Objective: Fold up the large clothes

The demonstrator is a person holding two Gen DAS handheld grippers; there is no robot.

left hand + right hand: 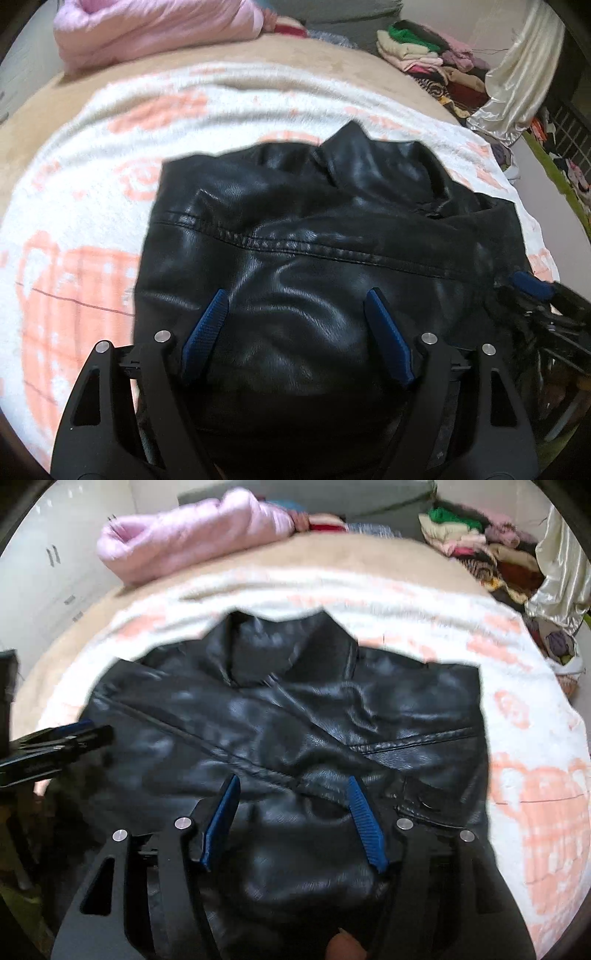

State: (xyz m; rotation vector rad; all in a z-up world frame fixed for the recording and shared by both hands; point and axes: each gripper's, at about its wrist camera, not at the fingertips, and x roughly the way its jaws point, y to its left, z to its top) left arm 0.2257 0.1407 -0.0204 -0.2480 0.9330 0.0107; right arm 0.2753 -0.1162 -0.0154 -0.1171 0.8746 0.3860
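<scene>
A black leather jacket [295, 221] lies folded on a white and peach blanket [92, 206], collar toward the far side. My left gripper [295, 295] hangs over the jacket's near left part, its blue pads wide apart with leather bulging between them and no visible pinch. My right gripper [291, 781] is open over the near right part of the jacket [295, 709], pads on either side of a seam fold. Each gripper shows at the edge of the other's view: the right gripper [532, 286] and the left gripper [74, 734].
The blanket [535, 775] covers a beige bed [258, 55]. A pink quilted bundle [155, 29] lies at the far side. Stacked folded clothes [436, 59] and a shiny cream cloth [517, 81] sit at the far right. White cabinets [55, 565] stand at the left. A fingertip [343, 947] shows at the bottom.
</scene>
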